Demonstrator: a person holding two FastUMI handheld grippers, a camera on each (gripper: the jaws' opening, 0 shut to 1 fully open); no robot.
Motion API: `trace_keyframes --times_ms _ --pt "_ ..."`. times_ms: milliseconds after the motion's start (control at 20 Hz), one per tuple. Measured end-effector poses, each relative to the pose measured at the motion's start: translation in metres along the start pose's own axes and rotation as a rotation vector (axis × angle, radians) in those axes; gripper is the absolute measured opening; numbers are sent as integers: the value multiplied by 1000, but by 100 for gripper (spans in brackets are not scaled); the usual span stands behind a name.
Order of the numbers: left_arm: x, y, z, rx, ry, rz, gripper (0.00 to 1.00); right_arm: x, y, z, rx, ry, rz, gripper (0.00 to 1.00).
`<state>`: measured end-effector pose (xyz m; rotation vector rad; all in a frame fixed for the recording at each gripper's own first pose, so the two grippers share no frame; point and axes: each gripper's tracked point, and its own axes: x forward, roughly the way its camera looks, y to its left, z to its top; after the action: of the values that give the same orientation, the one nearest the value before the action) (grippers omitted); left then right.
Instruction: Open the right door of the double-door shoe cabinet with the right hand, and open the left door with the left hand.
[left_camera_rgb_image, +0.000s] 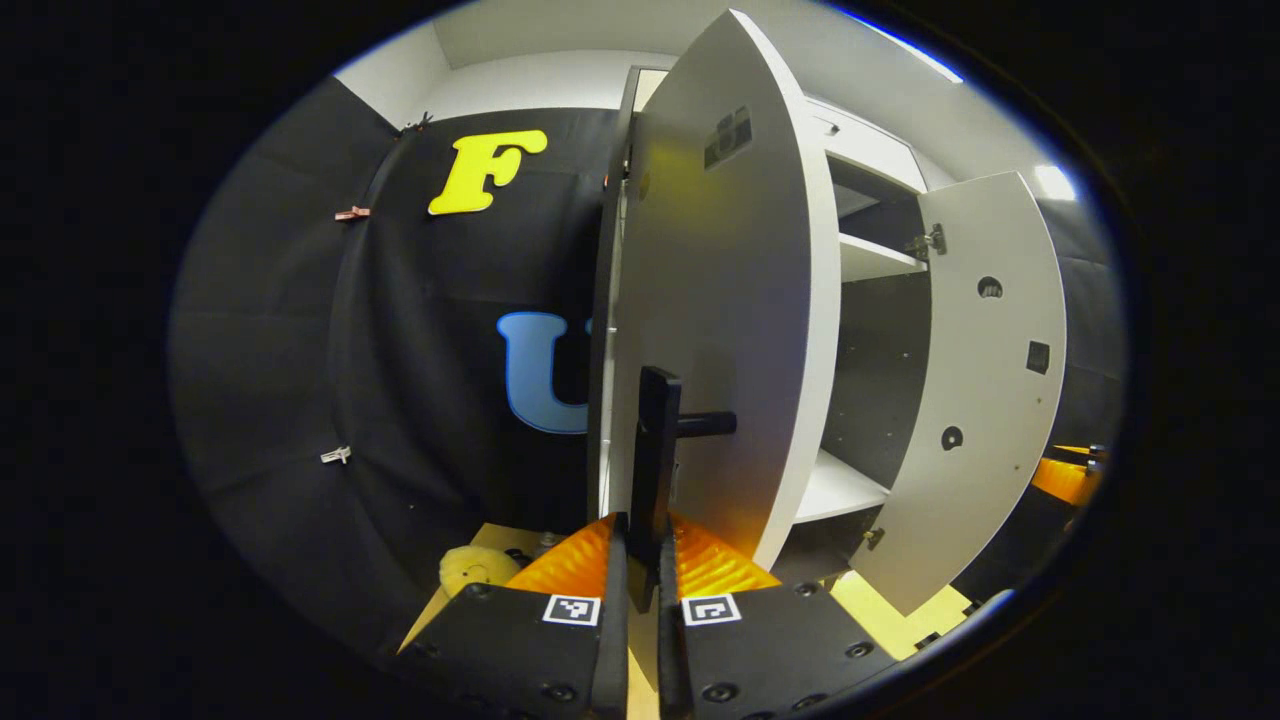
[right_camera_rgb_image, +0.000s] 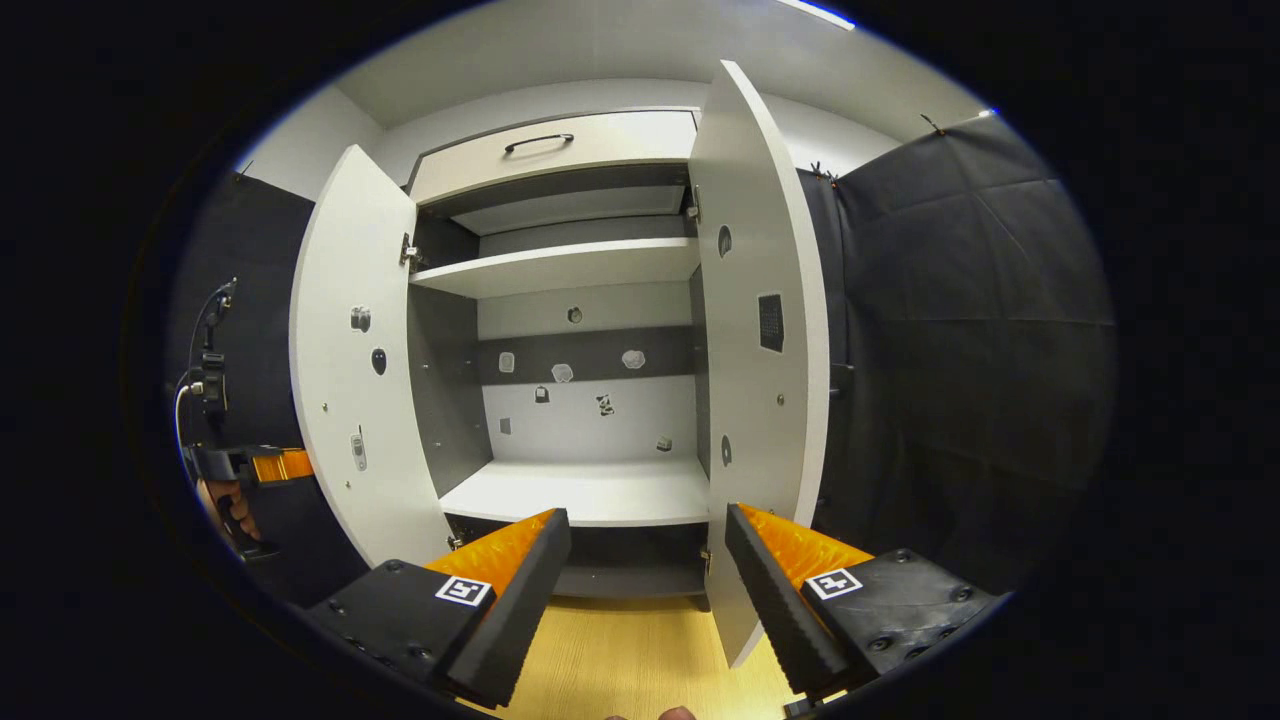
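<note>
Left door (left_camera_rgb_image: 720, 300): it stands swung well out from the cabinet (right_camera_rgb_image: 560, 270), its outer face turned toward my left camera. In the right gripper view it shows at the left as a pale panel (right_camera_rgb_image: 350, 360) seen from its inner side.
Right door (right_camera_rgb_image: 760, 330): also swung wide, edge-on to my right claw; in the left gripper view it hangs open at the far right (left_camera_rgb_image: 985, 380).
How the doors handle: I judge them stiff, flat board on hinges, light to swing and not fragile. The faces look smooth and give a claw nothing to bite, so the handle is the only sound hold.
Where to hold: the dark bar handle (left_camera_rgb_image: 655, 450) on the left door, standing upright off the panel on a short post. A grip across the bar, low down, lets me pull along the door's arc.
Left gripper (left_camera_rgb_image: 640, 575): my fingers are drawn close together with the lower end of that bar between them; both pads look pressed on it, so I count it clamped.
Right gripper (right_camera_rgb_image: 648, 560): my fingers stand wide apart, holding nothing and touching nothing, with the right door's lower edge near the right-hand finger but free of it.
Inside: bare shelves (right_camera_rgb_image: 560, 265) and a back panel, no shoes that I can make out.
Task state: by how both doors stand, I judge the opening nearly or fully done.
</note>
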<state>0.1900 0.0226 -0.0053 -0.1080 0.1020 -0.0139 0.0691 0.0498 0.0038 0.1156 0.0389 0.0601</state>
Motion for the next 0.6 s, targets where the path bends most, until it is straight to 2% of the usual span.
trace_keyframes --times_ms 100,200,450,600 --pt "-2 20 1 2 1 37 14 1 2 -1 0 4 1 98" --pt "0 36 1 2 2 51 8 3 4 -3 0 9 5 98" --pt "1 45 1 -10 2 -71 7 3 15 -4 -3 15 24 98" --pt "1 49 1 -25 -9 -87 12 2 18 -4 -15 13 25 98"
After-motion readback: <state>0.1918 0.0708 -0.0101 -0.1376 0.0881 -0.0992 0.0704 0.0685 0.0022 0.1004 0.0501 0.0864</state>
